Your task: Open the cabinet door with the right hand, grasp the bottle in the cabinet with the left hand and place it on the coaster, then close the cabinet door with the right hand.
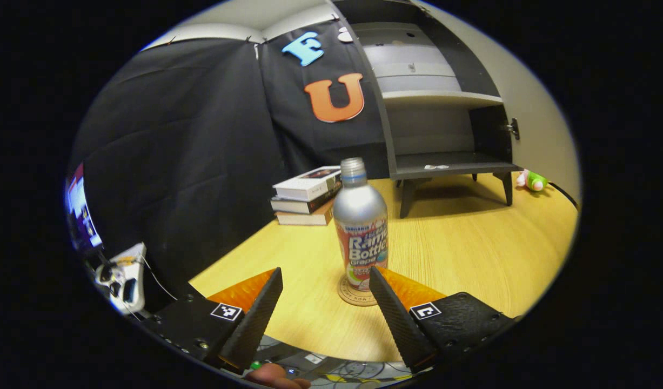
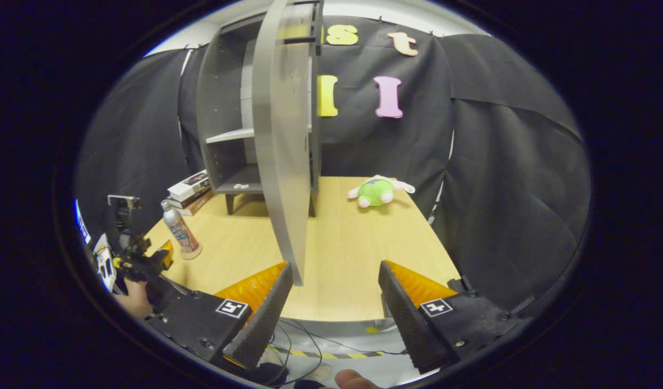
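A silver bottle with a printed label stands upright on a round coaster on the wooden table. My left gripper is open just in front of it, its fingers apart from the bottle. The grey cabinet stands behind with bare shelves. In the right gripper view the cabinet door hangs open toward me, its lower edge just left of my open right gripper. The bottle on its coaster is far left there, with the other gripper and a hand beside it.
A stack of books lies left of the cabinet. A green and pink plush toy lies on the table to the cabinet's right. Cables run on the floor below the table's front edge.
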